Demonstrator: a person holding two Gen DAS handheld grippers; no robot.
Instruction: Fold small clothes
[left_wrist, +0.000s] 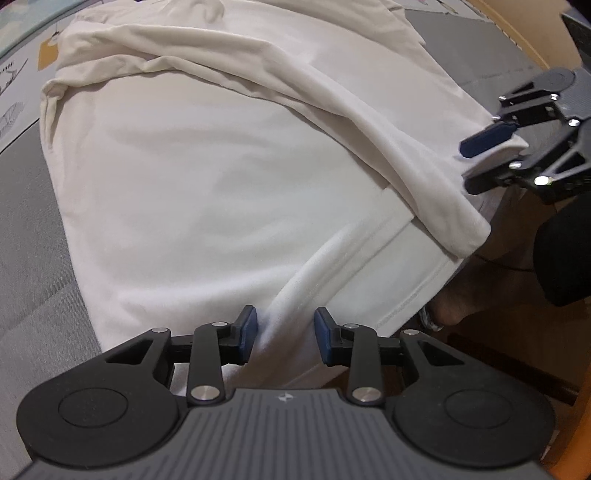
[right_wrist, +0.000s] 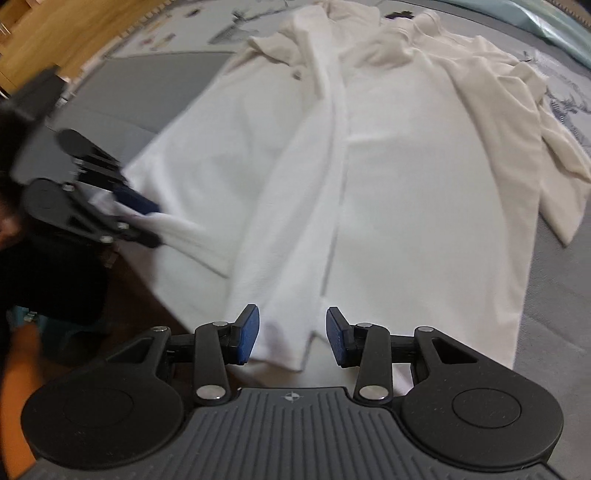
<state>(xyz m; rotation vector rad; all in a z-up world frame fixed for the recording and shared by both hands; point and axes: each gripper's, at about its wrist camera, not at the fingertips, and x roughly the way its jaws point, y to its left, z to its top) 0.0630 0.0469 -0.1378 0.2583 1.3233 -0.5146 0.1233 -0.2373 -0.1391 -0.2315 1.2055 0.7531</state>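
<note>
A white garment lies spread on a grey padded surface, with a long fold ridge down its middle. A cream cloth lies rumpled along its far side. My left gripper is shut on a bunched ridge of the white garment at its near hem. My right gripper is open over another hem corner. The cloth edge lies between its blue pads, and a gap shows beside one pad.
The padded surface ends just beside both grippers, with dark floor below. A printed sheet covers the far part. Wooden furniture stands behind. A person's dark clothing is close by the edge.
</note>
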